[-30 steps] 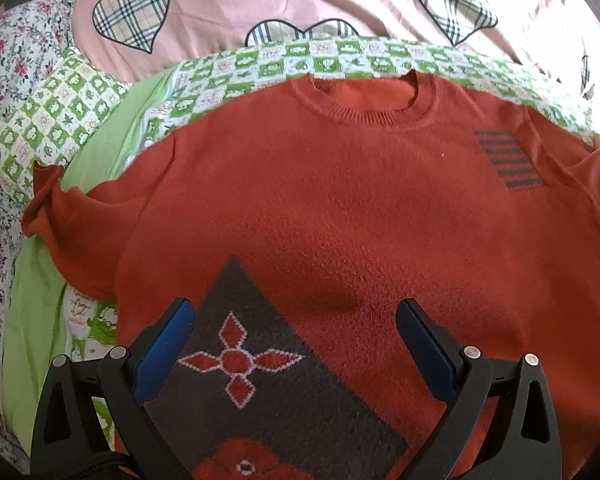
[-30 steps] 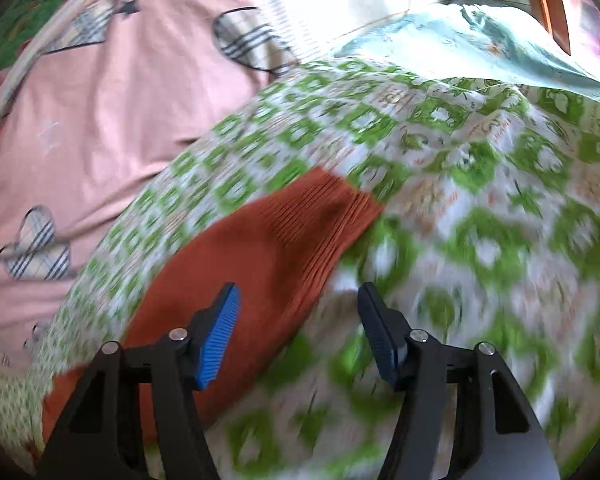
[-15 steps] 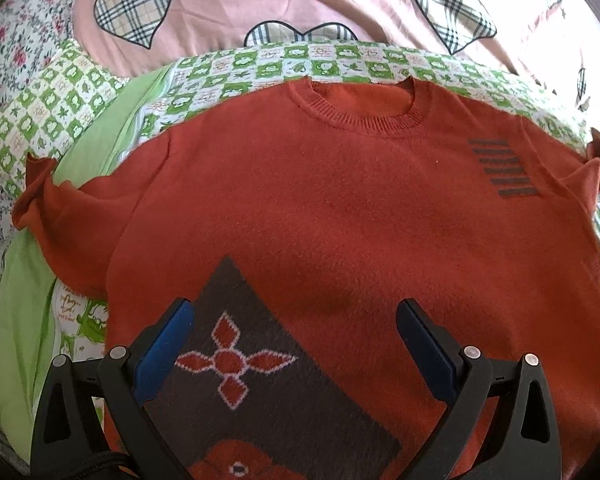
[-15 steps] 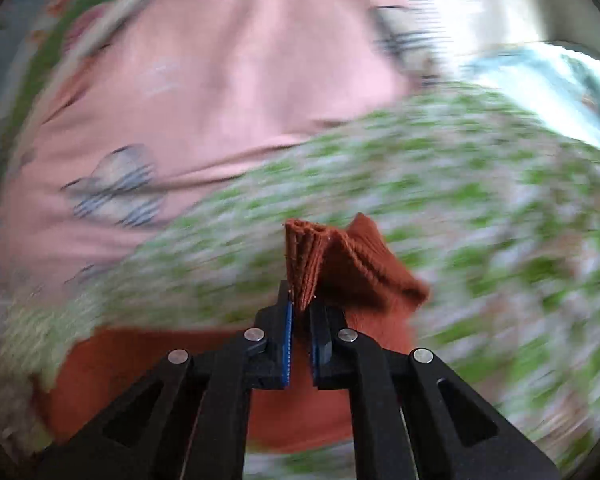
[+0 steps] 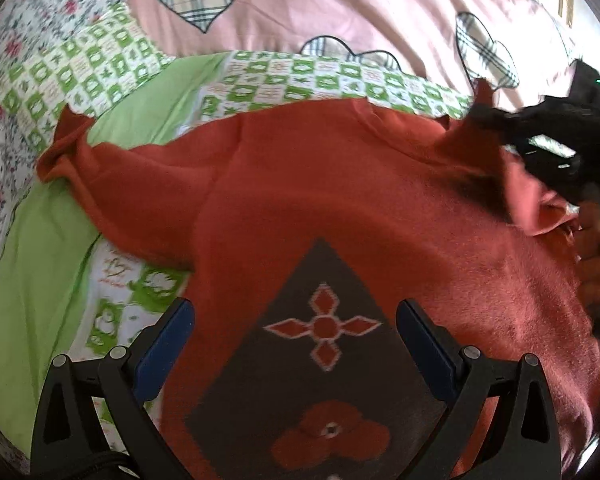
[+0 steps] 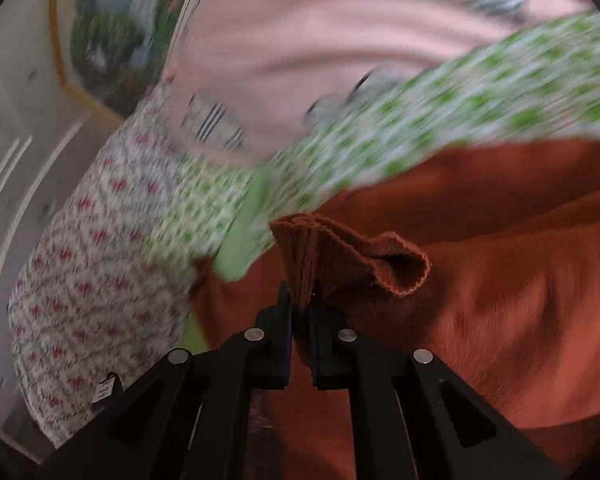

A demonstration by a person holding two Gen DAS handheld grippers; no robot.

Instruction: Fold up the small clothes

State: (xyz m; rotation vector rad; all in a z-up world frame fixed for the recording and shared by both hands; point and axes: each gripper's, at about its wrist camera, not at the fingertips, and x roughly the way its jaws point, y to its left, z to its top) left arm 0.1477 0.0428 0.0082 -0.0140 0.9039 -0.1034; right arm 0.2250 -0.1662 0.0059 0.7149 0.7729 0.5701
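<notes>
- Left wrist view: the left gripper hangs spread wide over the dark diamond patch of the rust-red sweater, which lies on the green checked sheet.
- Beyond it, the right gripper pinches the sweater's ribbed cuff, lifted over the body.
- Farthest, a pink heart-print quilt.
</notes>
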